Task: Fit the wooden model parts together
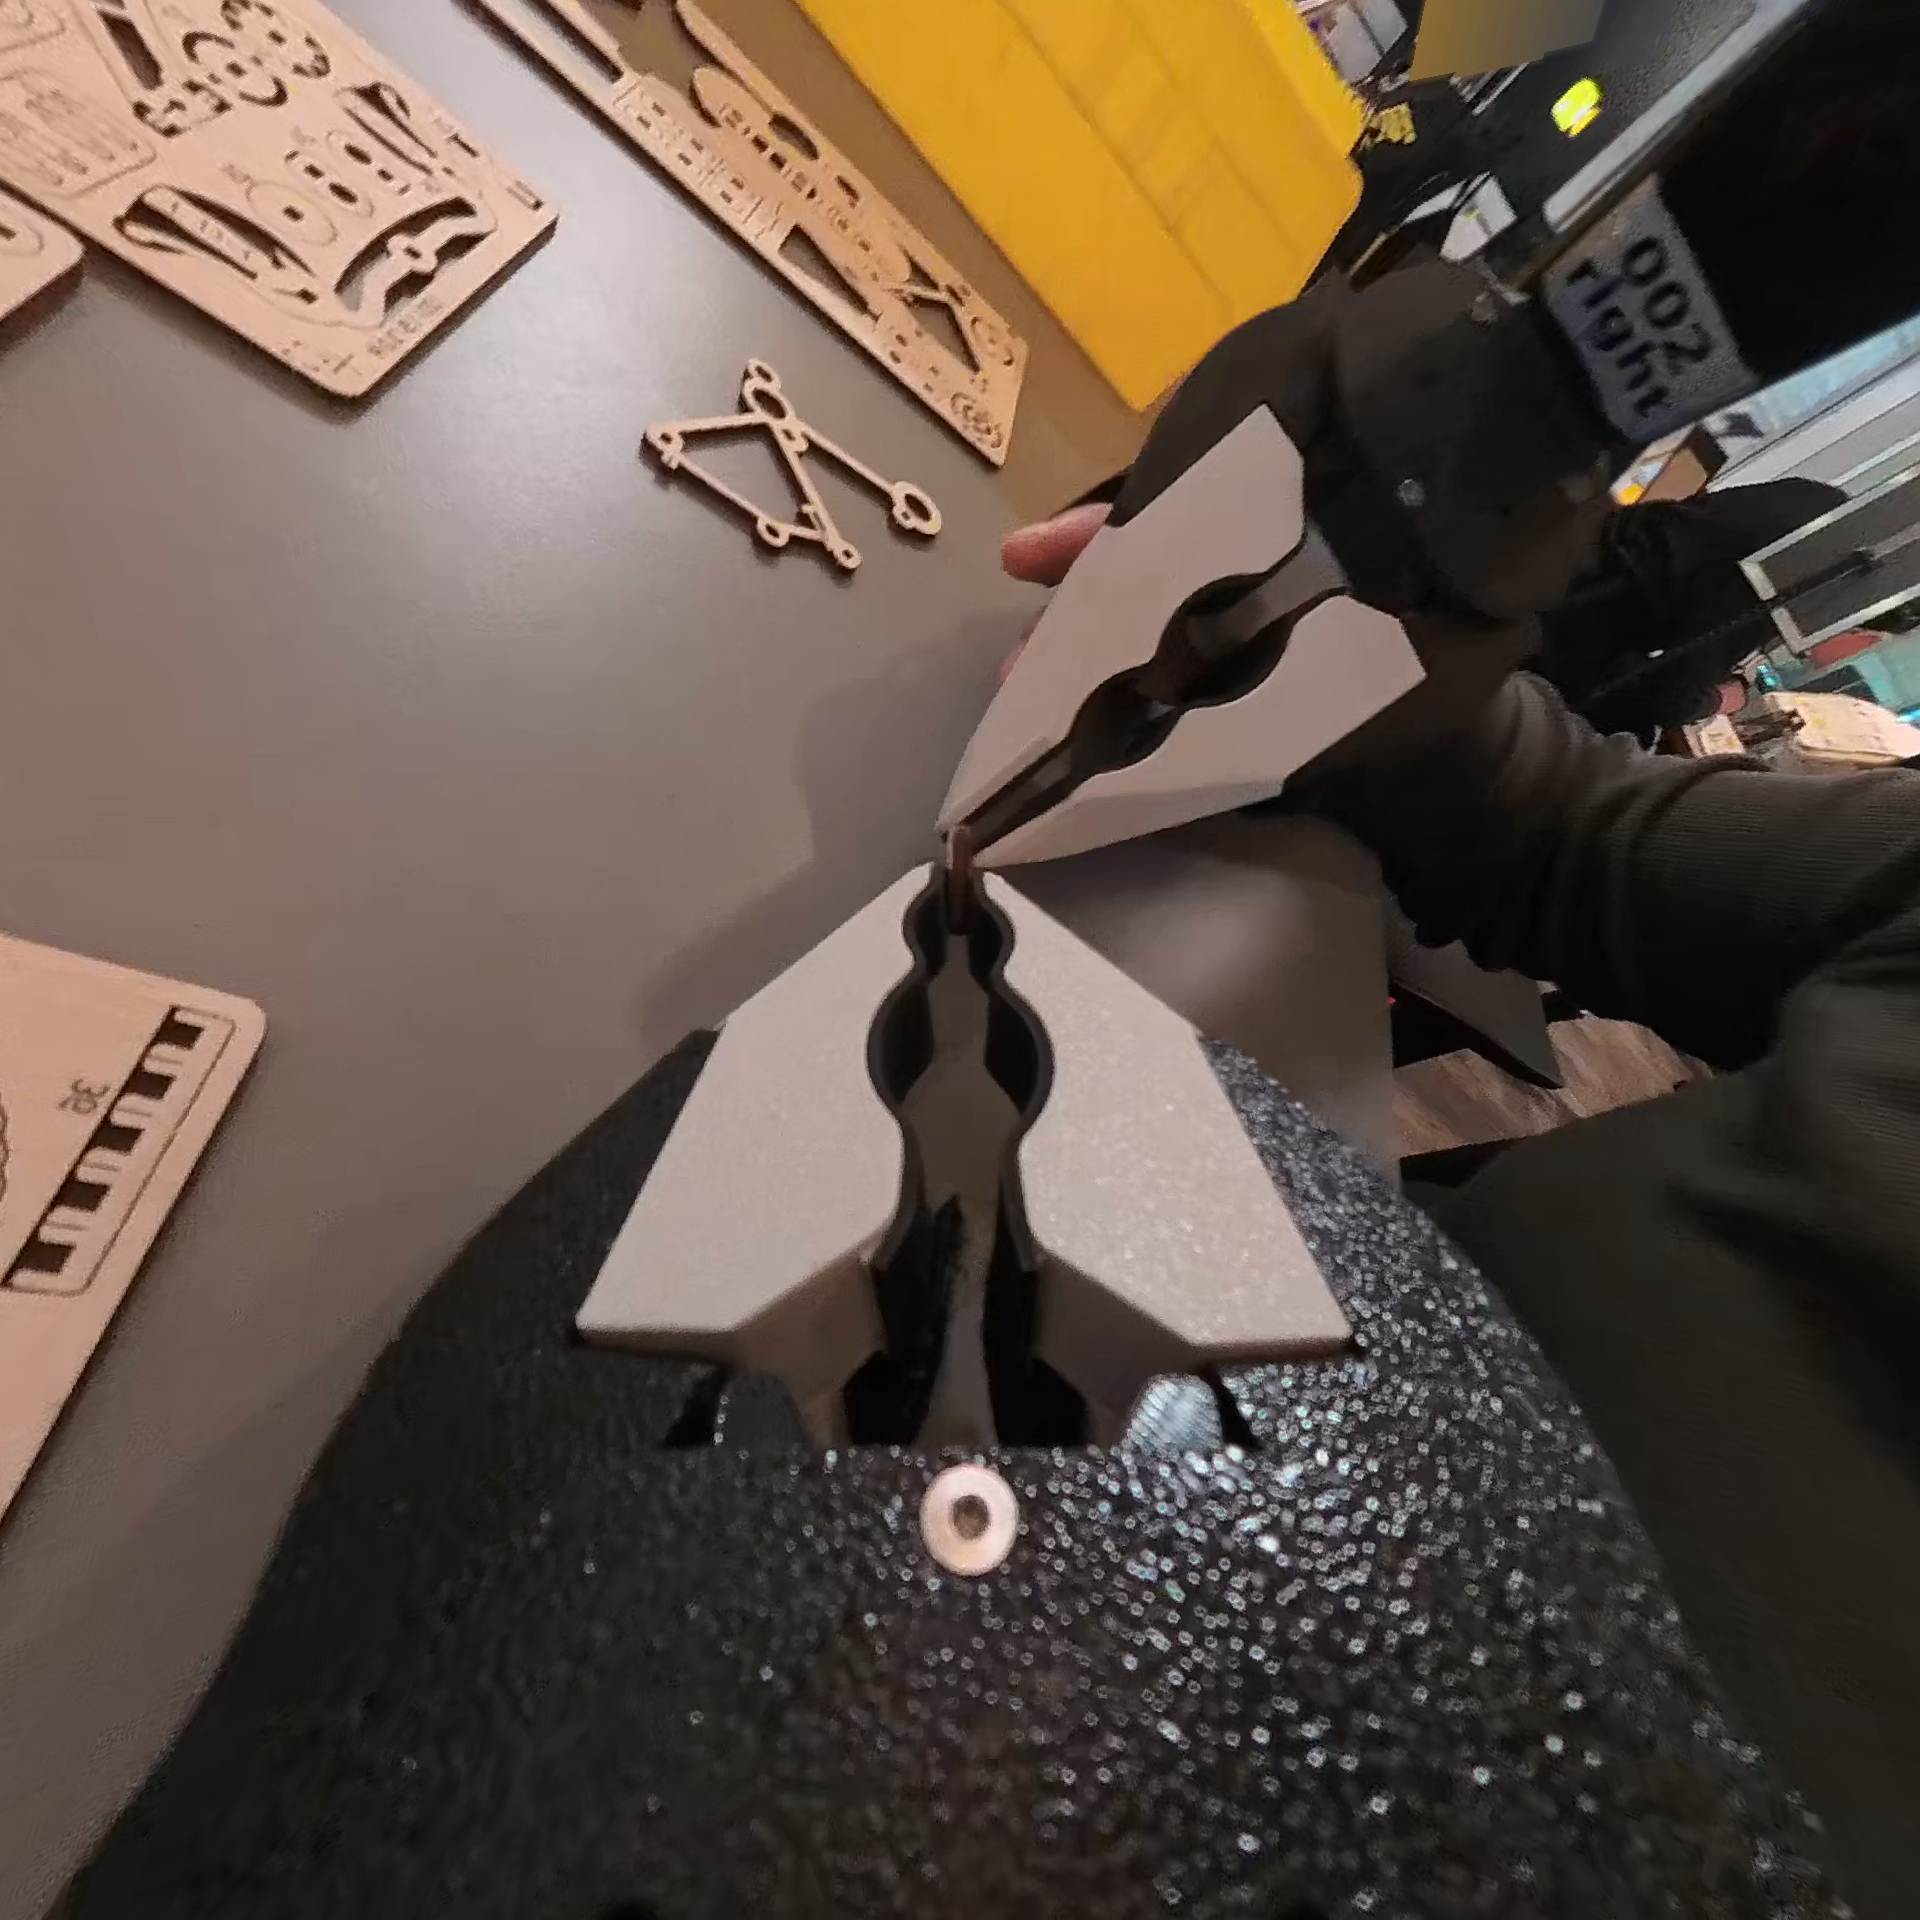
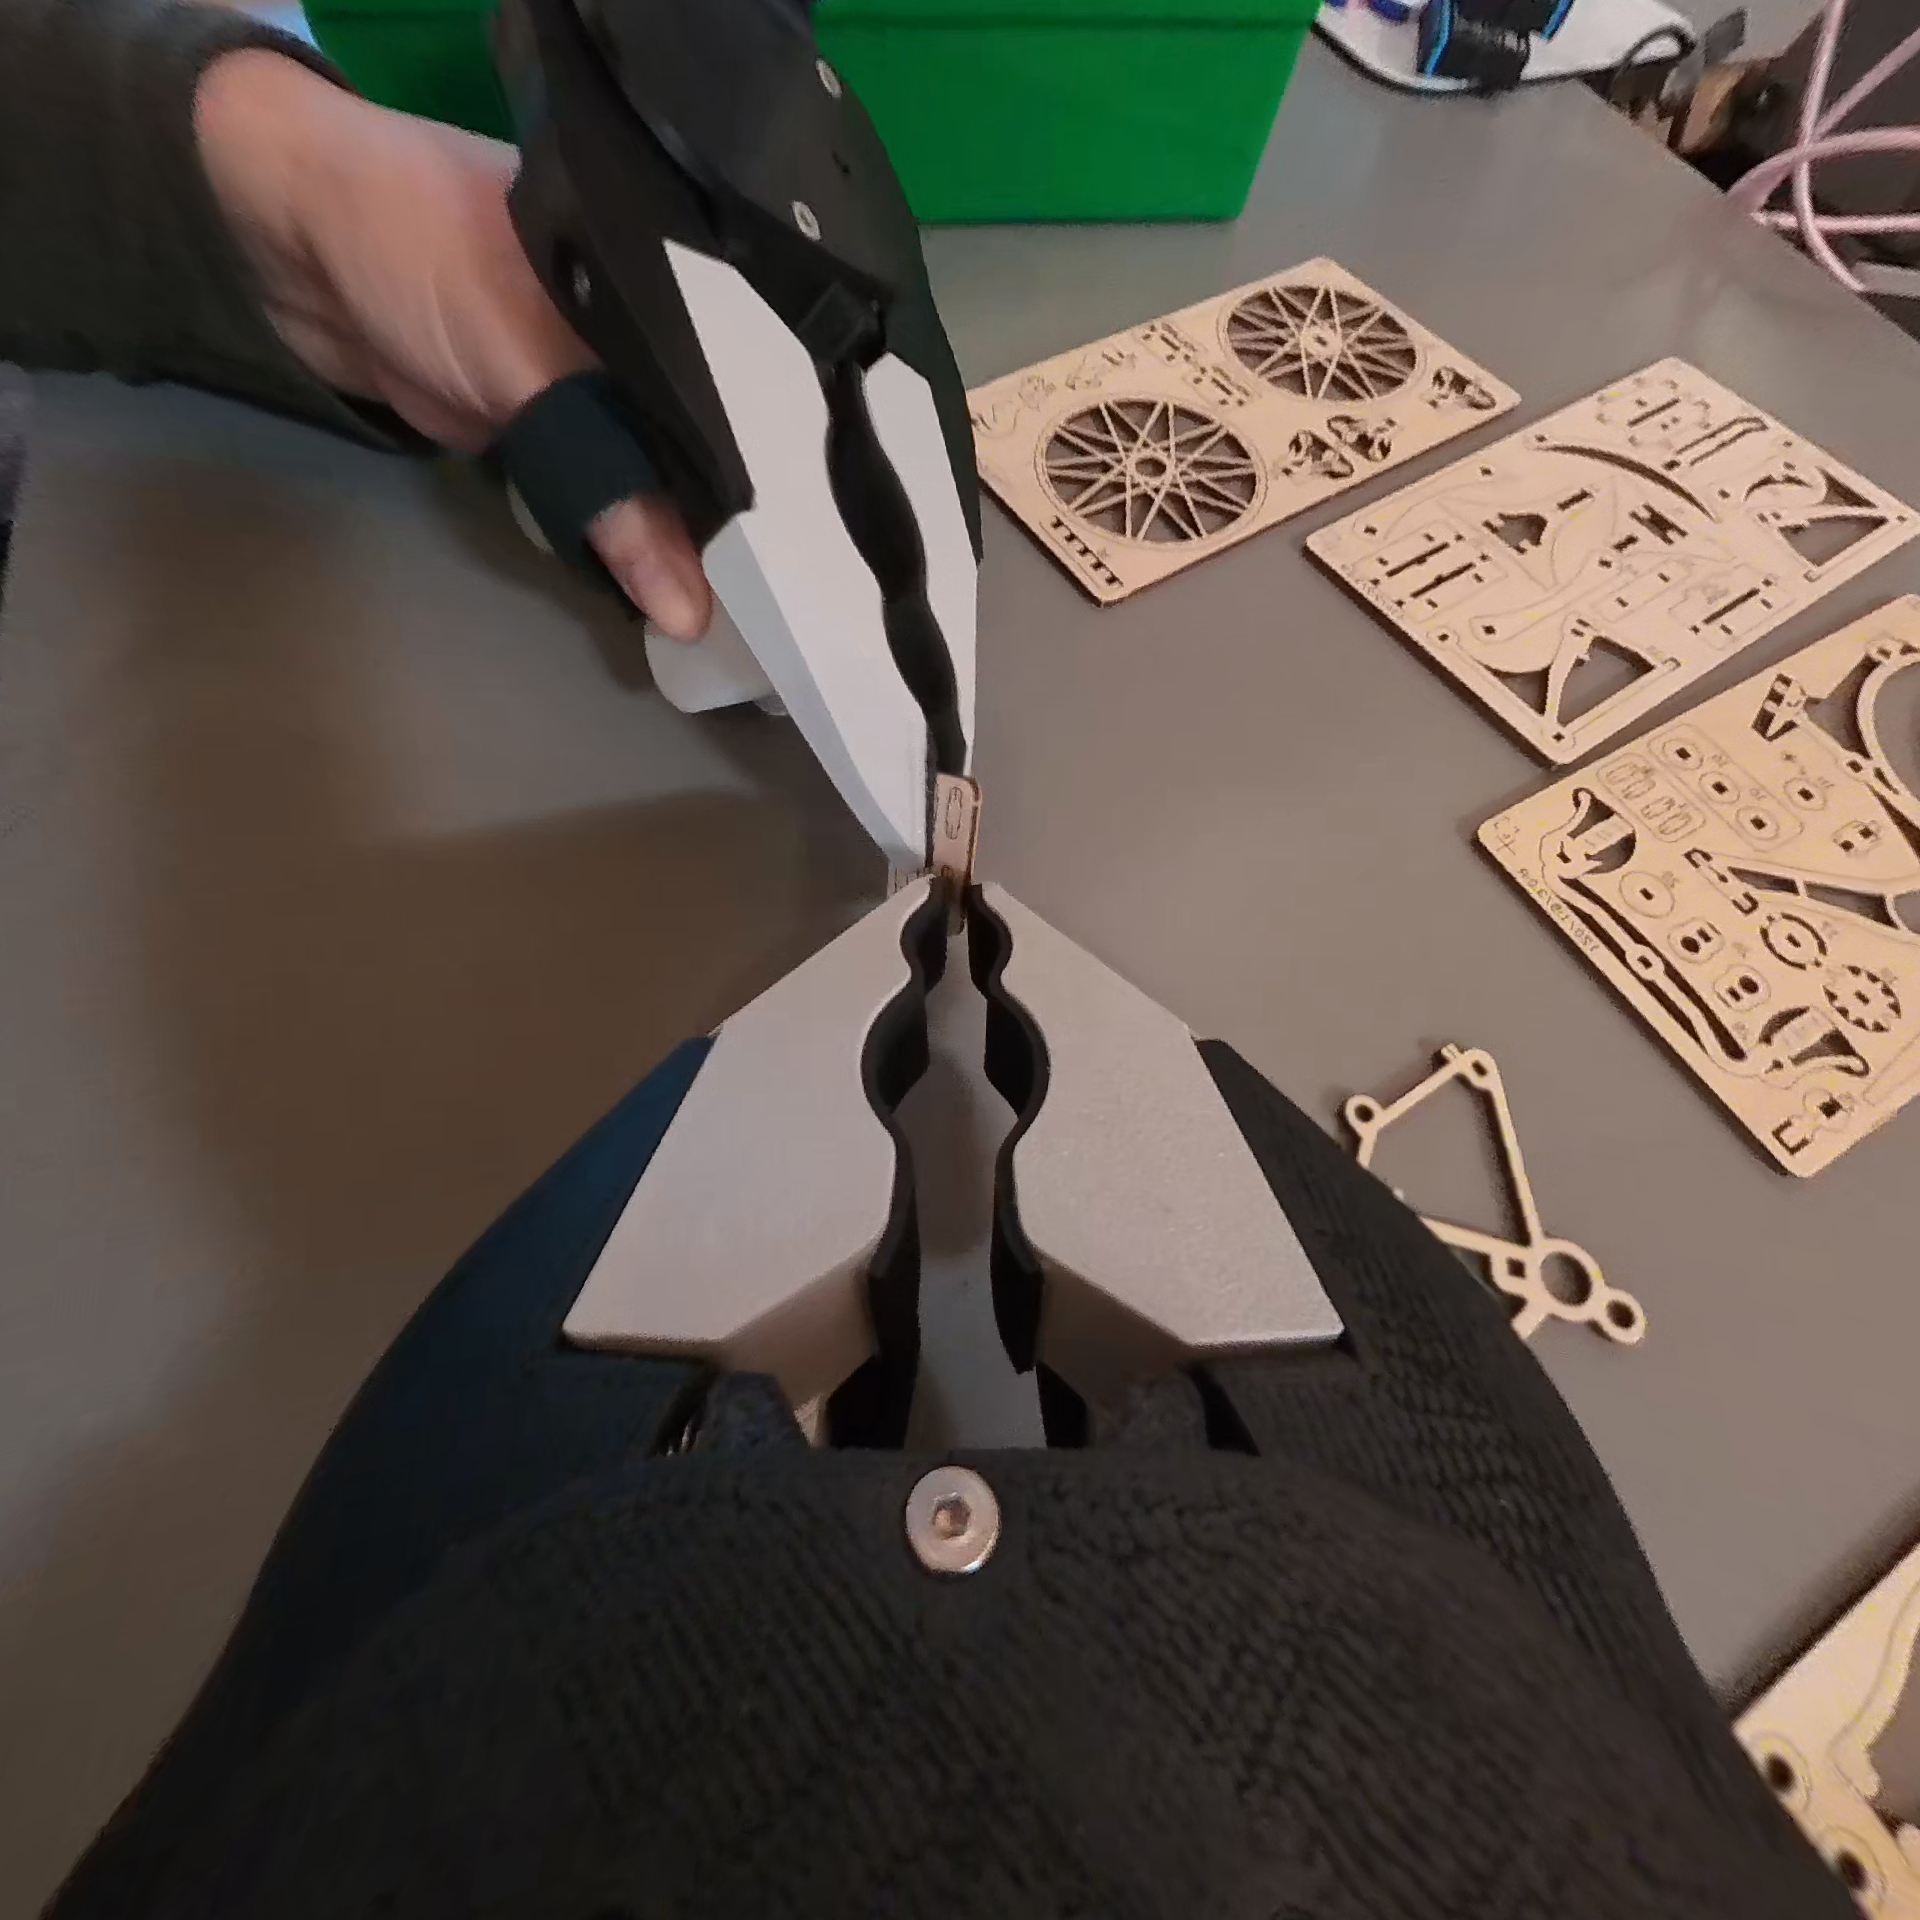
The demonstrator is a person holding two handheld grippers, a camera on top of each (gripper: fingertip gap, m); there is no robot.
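My left gripper point(image 1: 957, 896) and right gripper point(image 2: 957, 906) meet tip to tip above the grey table point(image 2: 364, 748). A small wooden tab with an oval slot point(image 2: 958, 831) stands up out of the right gripper's shut tips. The left gripper point(image 2: 928, 854) comes in from the upper left and pinches at the same spot, with a sliver of pale wood point(image 2: 908, 883) at its tips. In the left wrist view the tab point(image 1: 958, 871) shows edge-on between both pairs of tips, under the right gripper point(image 1: 951, 831). I cannot tell whether this is one part or two joined.
A loose wooden bicycle-frame part point(image 2: 1486, 1216) point(image 1: 790, 468) lies on the table. Laser-cut wooden sheets lie beyond: one with wheels point(image 2: 1236, 426), others point(image 2: 1621, 561) point(image 2: 1714, 883) point(image 1: 312, 208) point(image 1: 104, 1091). A green bin point(image 2: 1039, 114), a yellow box point(image 1: 1091, 156) and cables point(image 2: 1818, 187) sit at the table's far side. My left and right fingertips are right by each other.
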